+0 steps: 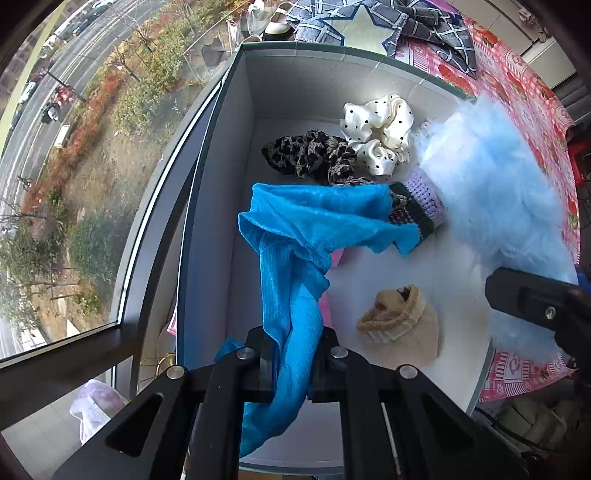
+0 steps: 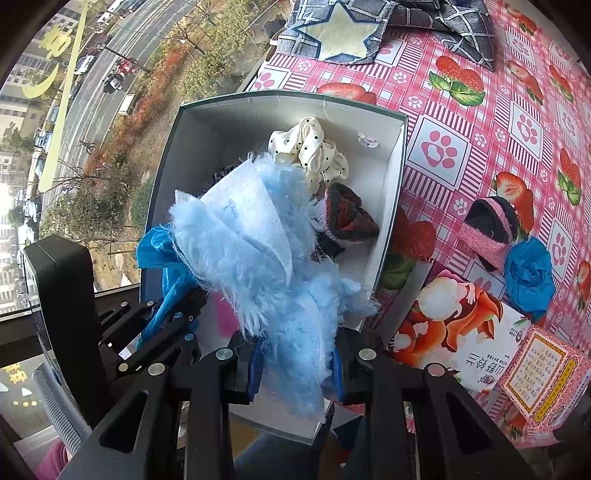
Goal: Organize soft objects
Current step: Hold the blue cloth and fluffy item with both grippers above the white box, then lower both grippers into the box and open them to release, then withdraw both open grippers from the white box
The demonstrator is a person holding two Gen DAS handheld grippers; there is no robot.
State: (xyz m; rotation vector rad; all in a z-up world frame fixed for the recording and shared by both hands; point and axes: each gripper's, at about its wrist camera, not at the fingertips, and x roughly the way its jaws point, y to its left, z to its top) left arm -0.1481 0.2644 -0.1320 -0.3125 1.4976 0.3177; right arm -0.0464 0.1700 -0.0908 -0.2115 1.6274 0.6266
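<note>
Left gripper (image 1: 291,363) clamps a blue scarf (image 1: 295,258) over the box (image 1: 236,147); right gripper (image 2: 297,363) clamps pale fur (image 2: 258,236) above scrunchies (image 1: 376,133).

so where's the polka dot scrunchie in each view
Left wrist: the scrunchie lies upper centre, at the far end of the box, right of the leopard one.
Right wrist: the scrunchie sits upper centre, partly hidden behind the blue fur that the right tool grips.
Shared landmark: the star cloth beyond the box.
</note>
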